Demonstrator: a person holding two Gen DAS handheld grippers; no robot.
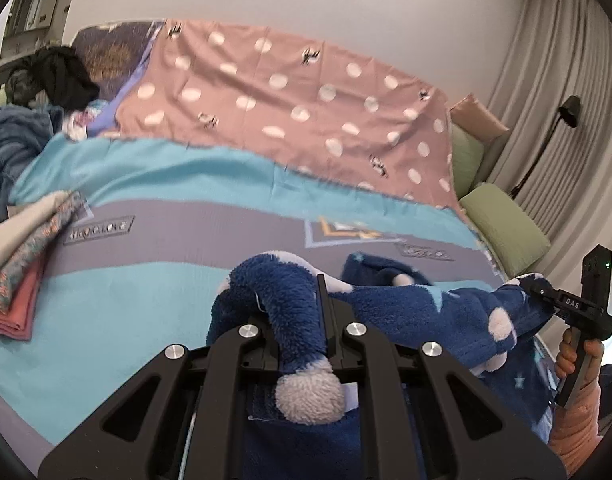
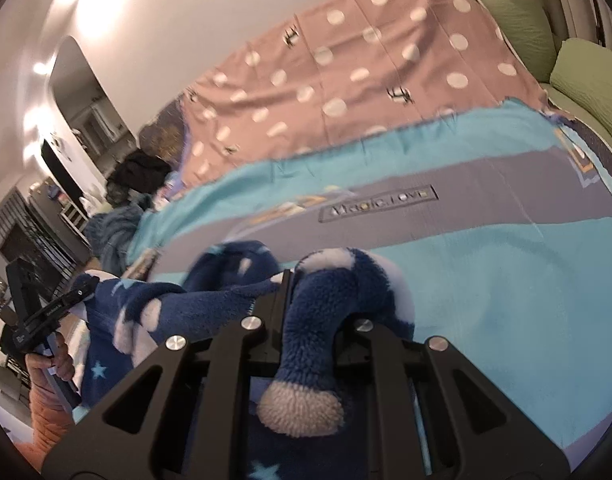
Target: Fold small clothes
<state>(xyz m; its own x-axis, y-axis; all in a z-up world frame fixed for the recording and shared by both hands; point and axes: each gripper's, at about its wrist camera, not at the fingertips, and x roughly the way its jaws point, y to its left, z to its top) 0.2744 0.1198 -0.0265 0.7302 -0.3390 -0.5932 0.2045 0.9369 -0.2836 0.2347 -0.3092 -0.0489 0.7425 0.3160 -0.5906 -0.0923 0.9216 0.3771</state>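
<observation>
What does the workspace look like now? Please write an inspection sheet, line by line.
Surface: bed with a turquoise and grey cover and a pink dotted sheet behind it.
Job's things: blue fleece garment, stretched between both grippers above the bed.
Clutter: folded clothes stack at the left edge; dark clothes pile at the far end.
Grippers: left gripper shut on the garment; right gripper shut on it too.
Cables: nothing seen.
Surroundings: green cushions, curtain, floor lamp.
</observation>
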